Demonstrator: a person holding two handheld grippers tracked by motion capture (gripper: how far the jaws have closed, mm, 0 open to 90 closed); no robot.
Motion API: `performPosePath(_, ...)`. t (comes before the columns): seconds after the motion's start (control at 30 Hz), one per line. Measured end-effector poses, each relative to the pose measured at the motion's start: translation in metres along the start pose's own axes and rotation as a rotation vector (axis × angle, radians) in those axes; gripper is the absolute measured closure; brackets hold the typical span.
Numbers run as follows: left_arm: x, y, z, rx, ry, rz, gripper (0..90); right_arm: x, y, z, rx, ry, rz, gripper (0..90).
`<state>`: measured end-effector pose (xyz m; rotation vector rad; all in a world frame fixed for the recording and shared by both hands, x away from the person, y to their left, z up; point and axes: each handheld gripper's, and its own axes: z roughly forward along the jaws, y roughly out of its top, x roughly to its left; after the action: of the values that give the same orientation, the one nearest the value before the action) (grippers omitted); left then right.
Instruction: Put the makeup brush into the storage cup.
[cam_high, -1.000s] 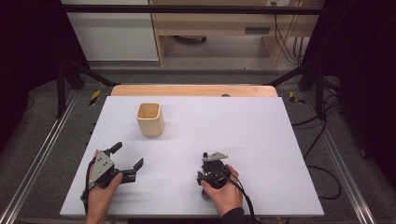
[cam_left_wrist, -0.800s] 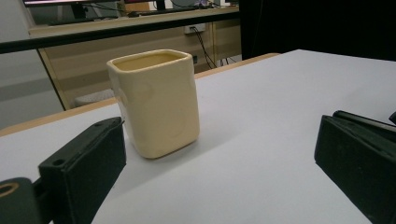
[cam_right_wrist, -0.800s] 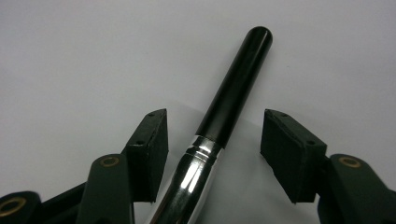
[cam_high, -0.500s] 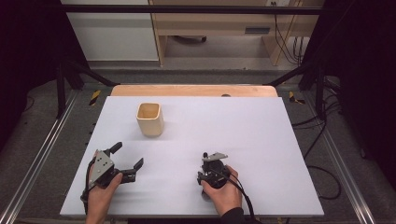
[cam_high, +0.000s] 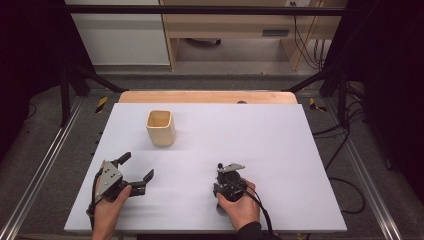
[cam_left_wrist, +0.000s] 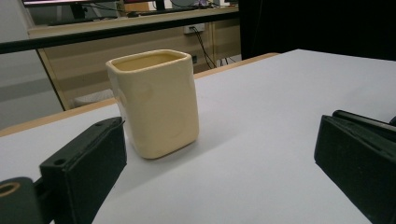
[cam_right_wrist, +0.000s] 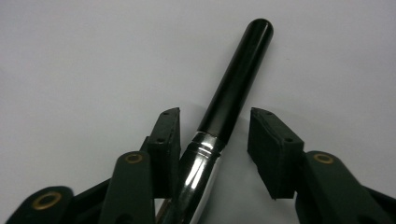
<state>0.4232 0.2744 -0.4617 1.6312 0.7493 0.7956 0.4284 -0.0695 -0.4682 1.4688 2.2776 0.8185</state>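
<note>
A cream square cup (cam_high: 161, 128) stands upright on the white table top (cam_high: 280, 145), left of the middle. My left gripper (cam_high: 137, 166) rests at the front left, open, with nothing between its fingers. In the left gripper view the cup (cam_left_wrist: 156, 102) stands a short way ahead, between the two jaws' lines. My right gripper (cam_high: 226, 183) is at the front middle, tipped down at the table. In the right gripper view a tool with a black handle (cam_right_wrist: 238, 79) and a chrome collar (cam_right_wrist: 201, 154) lies between the open jaws. The left pad (cam_right_wrist: 169, 140) touches it and the right pad (cam_right_wrist: 271, 149) stands apart.
A wooden strip (cam_high: 200, 96) runs along the table's far edge. Metal rails (cam_high: 45, 165) flank the table on the left and right, and cables (cam_high: 345, 135) lie on the floor at the right.
</note>
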Motion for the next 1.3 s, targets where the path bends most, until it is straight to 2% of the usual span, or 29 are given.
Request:
performPosePath(0.4, -0.001, 0.003, -0.002, -0.011, -0.004, -0.006, 2.0, -0.008, 0.005, 0.0, 0.008, 0.044, 0.018, 73.0)
performPosePath(0.53, -0.004, 0.007, -0.005, -0.022, -0.009, 0.002, 2.0, -0.013, 0.007, 0.0, 0.019, 0.068, 0.002, 73.4)
performPosePath(0.57, -0.004, 0.007, -0.006, -0.022, -0.008, 0.004, 2.0, -0.016, 0.009, 0.001, 0.017, 0.076, -0.015, 73.5)
performPosePath(0.63, -0.004, 0.008, -0.007, -0.025, -0.006, 0.002, 2.0, -0.017, 0.01, 0.001, 0.02, 0.083, -0.014, 73.5)
performPosePath(0.77, -0.005, 0.009, -0.008, -0.016, 0.006, 0.013, 2.1, -0.026, 0.015, -0.001, 0.012, 0.103, -0.041, 73.7)
performPosePath(0.83, -0.008, 0.009, -0.009, 0.005, 0.048, 0.041, 1.8, -0.035, 0.02, -0.005, 0.0, 0.107, -0.079, 73.7)
performPosePath(0.9, -0.009, 0.009, -0.009, 0.012, 0.056, 0.052, 1.6, -0.037, 0.023, -0.007, -0.004, 0.107, -0.092, 73.7)
performPosePath(0.93, -0.01, 0.009, -0.009, 0.028, 0.058, 0.07, 1.4, -0.043, 0.028, -0.011, -0.008, 0.112, -0.118, 73.7)
performPosePath(0.97, -0.01, 0.01, -0.007, 0.035, 0.055, 0.072, 1.4, -0.043, 0.028, -0.011, -0.008, 0.112, -0.118, 73.7)
performPosePath(1.0, -0.012, 0.013, -0.005, 0.05, 0.053, 0.091, 1.4, -0.049, 0.034, -0.013, -0.024, 0.134, -0.162, 73.7)
performPosePath(1.03, -0.012, 0.015, -0.004, 0.057, 0.05, 0.093, 1.4, -0.053, 0.038, -0.013, -0.023, 0.128, -0.185, 73.7)
performPosePath(1.1, -0.013, 0.018, -0.002, 0.065, 0.044, 0.102, 1.5, -0.059, 0.046, -0.015, -0.022, 0.146, -0.234, 73.7)
performPosePath(1.13, -0.014, 0.022, -0.001, 0.075, 0.04, 0.12, 1.5, -0.059, 0.046, -0.015, -0.022, 0.146, -0.234, 73.7)
performPosePath(1.17, -0.016, 0.025, 0.0, 0.086, 0.035, 0.143, 1.5, -0.065, 0.054, -0.016, -0.024, 0.14, -0.289, 73.7)
performPosePath(1.23, -0.019, 0.031, 0.002, 0.099, 0.018, 0.173, 1.5, -0.068, 0.062, -0.019, -0.029, 0.145, -0.318, 73.7)
performPosePath(1.3, -0.025, 0.04, 0.008, 0.119, -0.018, 0.204, 1.4, -0.071, 0.069, -0.023, -0.032, 0.147, -0.376, 73.7)
